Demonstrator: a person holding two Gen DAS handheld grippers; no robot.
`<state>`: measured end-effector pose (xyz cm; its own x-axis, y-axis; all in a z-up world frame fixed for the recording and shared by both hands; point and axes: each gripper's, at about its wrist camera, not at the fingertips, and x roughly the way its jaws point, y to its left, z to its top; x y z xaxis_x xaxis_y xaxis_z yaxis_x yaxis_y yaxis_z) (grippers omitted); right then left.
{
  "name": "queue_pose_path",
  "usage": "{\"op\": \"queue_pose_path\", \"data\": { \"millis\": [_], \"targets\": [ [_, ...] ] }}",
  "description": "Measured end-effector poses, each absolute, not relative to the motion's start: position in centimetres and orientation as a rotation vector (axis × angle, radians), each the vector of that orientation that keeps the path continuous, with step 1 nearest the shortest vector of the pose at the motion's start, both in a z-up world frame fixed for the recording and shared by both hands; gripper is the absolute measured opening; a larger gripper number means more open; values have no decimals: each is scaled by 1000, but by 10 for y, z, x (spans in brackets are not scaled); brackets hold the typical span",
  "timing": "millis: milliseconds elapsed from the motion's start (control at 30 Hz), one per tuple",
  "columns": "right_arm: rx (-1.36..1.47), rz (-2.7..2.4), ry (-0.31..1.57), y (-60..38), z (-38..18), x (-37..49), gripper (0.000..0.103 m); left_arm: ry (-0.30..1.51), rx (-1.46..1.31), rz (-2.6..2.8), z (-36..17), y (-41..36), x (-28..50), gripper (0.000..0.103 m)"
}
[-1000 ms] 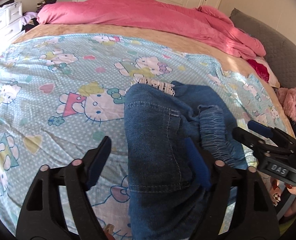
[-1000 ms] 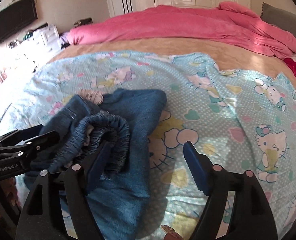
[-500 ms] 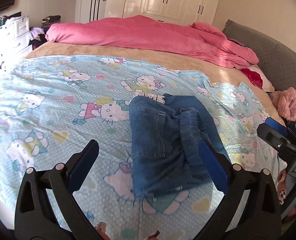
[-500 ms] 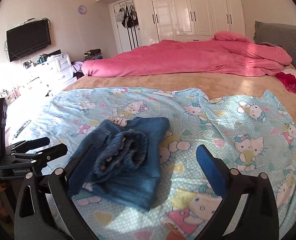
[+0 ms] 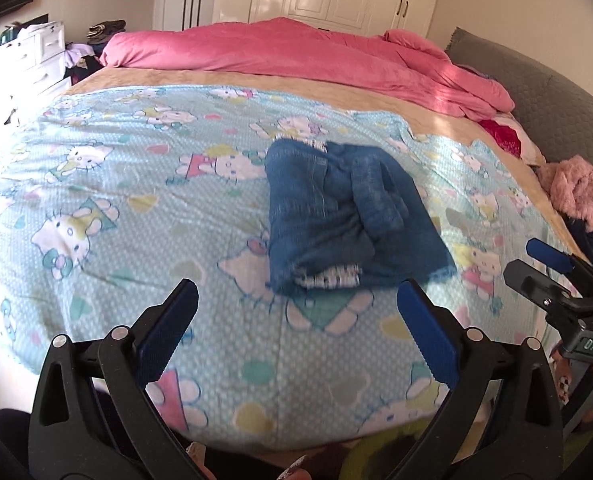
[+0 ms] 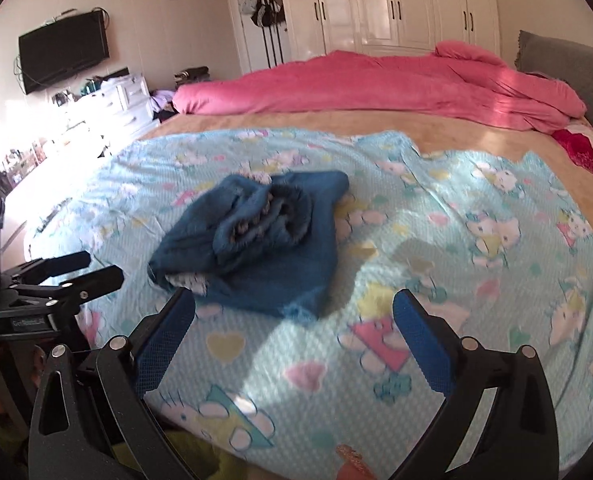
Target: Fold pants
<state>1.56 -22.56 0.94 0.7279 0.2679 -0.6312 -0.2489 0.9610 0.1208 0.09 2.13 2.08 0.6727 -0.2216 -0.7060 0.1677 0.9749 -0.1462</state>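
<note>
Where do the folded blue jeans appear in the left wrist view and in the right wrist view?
Left wrist view: folded blue jeans lie right of centre, beyond the open left gripper.
Right wrist view: jeans lie left of centre, beyond the open right gripper.
Shared landmark: pink duvet behind them.

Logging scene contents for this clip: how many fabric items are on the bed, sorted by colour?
Blue: 2, the folded denim pants and the cartoon-print sheet
Pink: 2, the large comforter and a fluffy item at the bed's edge
Red: 1, a cloth near the headboard
Total: 5
</note>
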Motion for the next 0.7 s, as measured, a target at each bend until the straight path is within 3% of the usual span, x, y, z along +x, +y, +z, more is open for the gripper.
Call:
{"op": "queue_pose_path", "data": {
  "millis": [300, 700],
  "targets": [
    [10, 213, 797, -233, -19, 13, 99, 844, -91, -214, -1, 21, -17, 94],
    [-5, 239, 797, -227, -18, 10, 99, 856, -109, -199, -2, 24, -17, 94]
  ]
}}
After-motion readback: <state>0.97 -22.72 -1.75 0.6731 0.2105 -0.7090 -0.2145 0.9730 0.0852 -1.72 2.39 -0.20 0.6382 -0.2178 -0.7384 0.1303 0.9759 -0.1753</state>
